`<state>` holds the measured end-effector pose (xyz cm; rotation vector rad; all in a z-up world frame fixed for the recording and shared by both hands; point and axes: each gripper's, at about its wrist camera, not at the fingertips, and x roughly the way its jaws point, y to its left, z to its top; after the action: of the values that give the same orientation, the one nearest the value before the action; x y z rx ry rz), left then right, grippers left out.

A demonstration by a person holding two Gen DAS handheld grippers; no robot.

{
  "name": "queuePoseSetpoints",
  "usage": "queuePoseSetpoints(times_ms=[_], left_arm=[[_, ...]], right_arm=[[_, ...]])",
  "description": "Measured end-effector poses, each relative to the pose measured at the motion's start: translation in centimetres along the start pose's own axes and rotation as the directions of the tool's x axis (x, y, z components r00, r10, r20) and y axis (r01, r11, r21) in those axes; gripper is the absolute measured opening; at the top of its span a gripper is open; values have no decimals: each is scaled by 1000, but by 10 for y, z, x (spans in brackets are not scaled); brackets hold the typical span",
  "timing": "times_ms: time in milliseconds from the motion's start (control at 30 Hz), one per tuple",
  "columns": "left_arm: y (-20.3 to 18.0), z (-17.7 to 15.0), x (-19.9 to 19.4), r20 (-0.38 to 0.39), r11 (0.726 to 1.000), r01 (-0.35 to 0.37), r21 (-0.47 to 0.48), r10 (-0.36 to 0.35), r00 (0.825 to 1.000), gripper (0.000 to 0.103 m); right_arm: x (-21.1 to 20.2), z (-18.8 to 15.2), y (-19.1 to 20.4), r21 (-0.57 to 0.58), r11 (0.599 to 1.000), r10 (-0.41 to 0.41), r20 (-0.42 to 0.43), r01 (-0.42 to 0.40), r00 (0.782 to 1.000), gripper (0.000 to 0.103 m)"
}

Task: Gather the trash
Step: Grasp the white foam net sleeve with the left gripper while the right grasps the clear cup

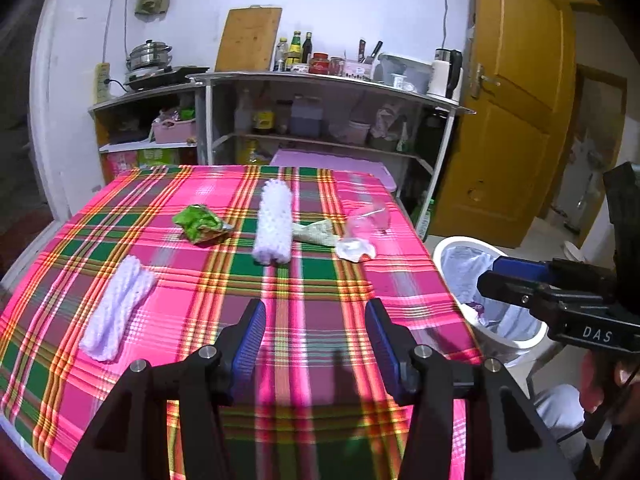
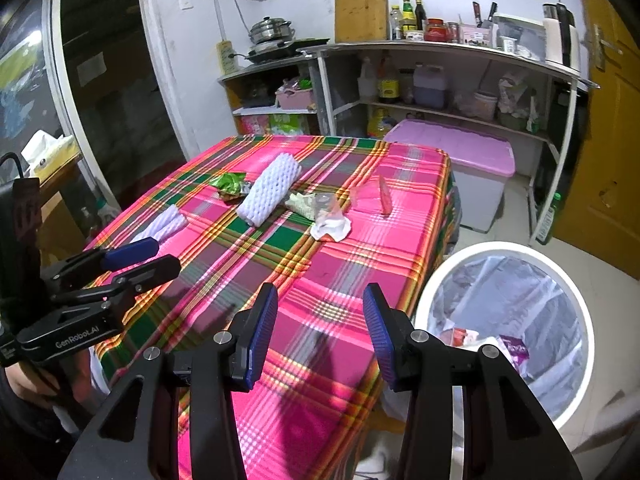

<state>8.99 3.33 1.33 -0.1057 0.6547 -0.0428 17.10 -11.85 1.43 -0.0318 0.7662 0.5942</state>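
Litter lies on the pink plaid tablecloth point(image 1: 320, 288): a green wrapper point(image 1: 202, 224) point(image 2: 230, 184), a white foam net sleeve point(image 1: 272, 228) point(image 2: 268, 194), a second foam net point(image 1: 118, 312) point(image 2: 166, 222) near the left edge, a pale wrapper point(image 1: 314, 232), a clear plastic cup point(image 1: 370, 220) point(image 2: 326, 204) and a crumpled white scrap point(image 1: 354, 250) point(image 2: 331, 228). My left gripper point(image 1: 316, 320) hovers open over the near cloth with nothing between its fingers. Over the table's near right corner, my right gripper point(image 2: 320, 304) is open and empty beside the white lined bin point(image 2: 496, 250) point(image 1: 444, 248).
The bin stands on the floor right of the table and holds some wrappers. Behind the table are a metal shelf unit point(image 2: 440, 48) with bottles and a pink-lidded storage box point(image 2: 472, 148). A yellow door point(image 1: 516, 120) is at the right. A pink clear wrapper point(image 2: 380, 194) lies near the table's right edge.
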Motion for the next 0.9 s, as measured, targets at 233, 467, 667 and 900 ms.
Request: queuePoseSetpoints(times_ms=[233, 467, 667, 900], left_arm=[[28, 1, 6, -10, 999, 0, -42, -1, 1000, 51], [70, 5, 6, -1, 992, -101, -78, 101, 995, 51], [111, 11, 8, -1, 976, -196, -98, 197, 980, 58], [146, 12, 23, -40, 966, -234, -114, 231, 972, 64]], right_arm=[[23, 9, 5, -25, 1000, 14, -23, -14, 1000, 46], [47, 17, 8, -49, 998, 28, -45, -30, 999, 50], [65, 26, 10, -71, 997, 34, -67, -39, 997, 50], [86, 37, 11, -89, 995, 26, -85, -34, 996, 57]])
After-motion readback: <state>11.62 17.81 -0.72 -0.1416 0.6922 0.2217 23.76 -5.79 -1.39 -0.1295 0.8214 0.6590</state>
